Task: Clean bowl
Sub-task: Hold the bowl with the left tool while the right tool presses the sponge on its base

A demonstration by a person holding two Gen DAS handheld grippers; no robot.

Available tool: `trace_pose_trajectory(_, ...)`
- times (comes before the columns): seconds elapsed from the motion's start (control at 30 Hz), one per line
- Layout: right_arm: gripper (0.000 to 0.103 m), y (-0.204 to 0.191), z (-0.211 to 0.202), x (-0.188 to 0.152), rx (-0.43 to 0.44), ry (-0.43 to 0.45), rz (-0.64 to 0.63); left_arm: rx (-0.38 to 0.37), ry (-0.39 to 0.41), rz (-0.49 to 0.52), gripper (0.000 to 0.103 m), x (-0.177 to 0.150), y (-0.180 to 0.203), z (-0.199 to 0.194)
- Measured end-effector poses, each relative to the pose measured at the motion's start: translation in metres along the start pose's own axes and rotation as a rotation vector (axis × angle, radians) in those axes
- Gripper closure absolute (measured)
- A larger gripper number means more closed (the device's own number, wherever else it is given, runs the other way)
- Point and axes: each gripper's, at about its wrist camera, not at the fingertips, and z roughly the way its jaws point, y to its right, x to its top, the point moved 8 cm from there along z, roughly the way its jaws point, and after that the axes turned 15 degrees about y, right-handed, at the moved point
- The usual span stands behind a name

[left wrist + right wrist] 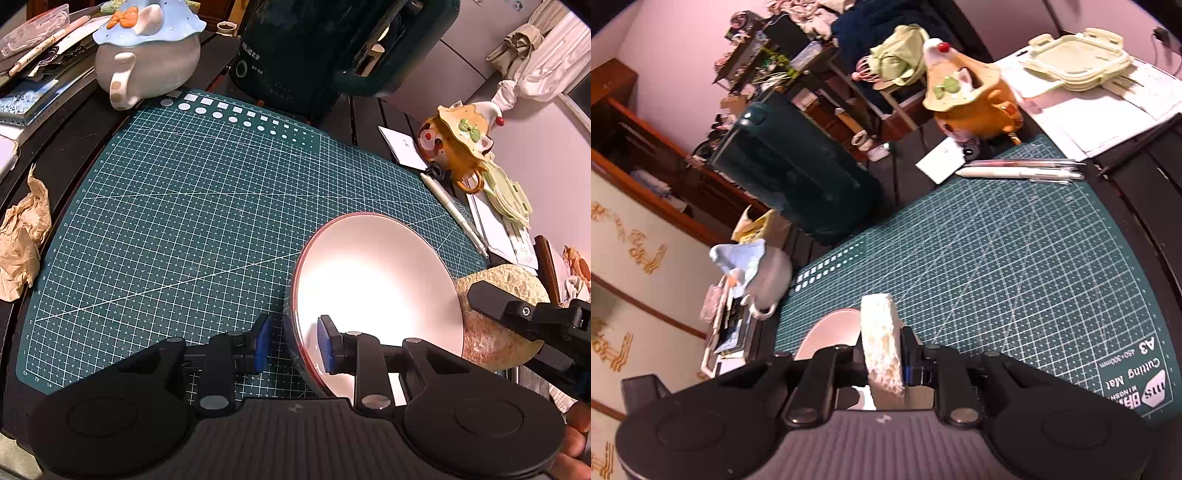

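Note:
A white bowl (376, 280) with a red rim stands tilted on edge over the green cutting mat (184, 221). My left gripper (295, 345) is shut on its near rim, one blue pad outside and one inside. A pale round sponge (495, 332) sits just behind the bowl's right side, held by my right gripper, of which one black finger (487, 299) shows there. In the right wrist view my right gripper (882, 365) is shut on the sponge (881, 343), which stands upright between the pads. The bowl (831, 332) lies just left of it.
A dark green kettle (314, 55) stands at the mat's far edge. A white mug with a blue lid (147, 55) is at far left, an orange mug with a yellow lid (458, 144) at right. Pens (454, 210) and papers lie at right, crumpled paper (22, 236) at left.

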Motion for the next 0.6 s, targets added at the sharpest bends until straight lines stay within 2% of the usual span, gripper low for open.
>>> trace_pose_trajectory(0.6,0.087,0.0024,0.0040,-0.0012,-0.032,0.005,-0.006,-0.002,-0.002,0.002,0.077,0.0010,-0.0005,0.0002)
